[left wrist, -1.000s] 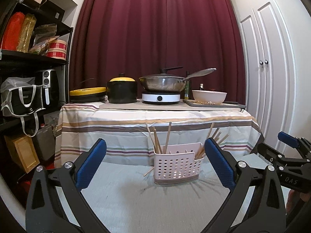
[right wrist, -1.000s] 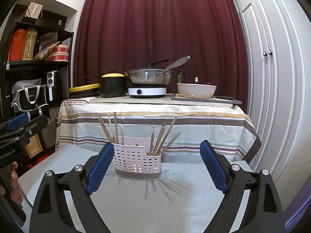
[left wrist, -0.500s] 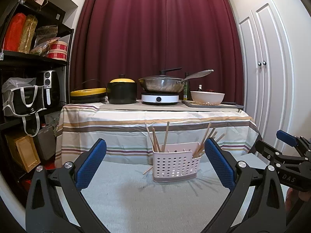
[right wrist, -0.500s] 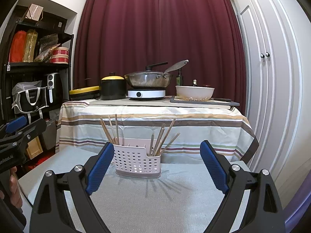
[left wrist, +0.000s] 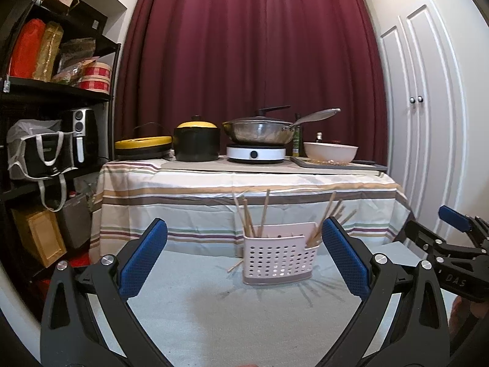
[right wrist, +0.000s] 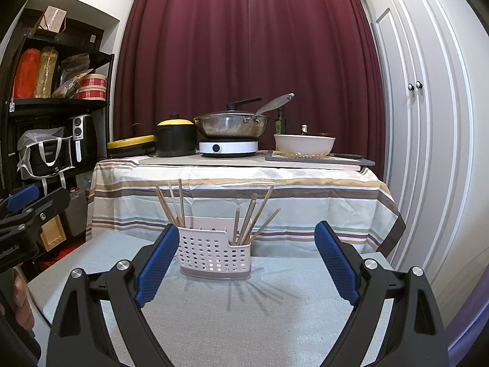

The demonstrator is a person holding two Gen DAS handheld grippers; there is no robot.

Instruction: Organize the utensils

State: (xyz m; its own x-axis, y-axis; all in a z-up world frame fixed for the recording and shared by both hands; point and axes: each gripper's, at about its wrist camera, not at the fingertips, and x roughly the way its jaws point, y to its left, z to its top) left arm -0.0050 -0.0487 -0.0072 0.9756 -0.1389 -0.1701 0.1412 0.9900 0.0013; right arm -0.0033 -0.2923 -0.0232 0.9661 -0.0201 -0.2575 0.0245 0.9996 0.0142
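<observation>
While the left gripper [left wrist: 244, 260] hangs above the near edge of the grey table [left wrist: 189, 312], its blue-padded jaws stand wide apart with nothing between them. Near the table's far edge a pink perforated basket [left wrist: 278, 257] stands upright, with wooden chopsticks [left wrist: 265, 211] leaning in its left compartment and more in its right. One chopstick [left wrist: 234, 266] lies flat on the table, its end just beside the basket's lower left corner. At the right edge of this view the right gripper [left wrist: 452, 238] shows from the side, the letters "DAS" readable on its black body. Behind the grey table, a striped cloth [left wrist: 183, 195] covers a higher table that carries a black pot with a yellow lid [left wrist: 197, 140], a steel wok [left wrist: 259, 130] on a white hotplate [left wrist: 256, 154], and a white bowl [left wrist: 330, 151].

From the right wrist view, the right gripper [right wrist: 246, 264] is likewise spread wide and grips nothing. The basket [right wrist: 215, 253] sits beyond the left finger, which hides its left end, and chopsticks [right wrist: 253, 214] fan out of both compartments. At the left edge the left gripper [right wrist: 21, 211] carries white lettering, too cut off to read. A dark red curtain [right wrist: 244, 46] fills the back wall.
</observation>
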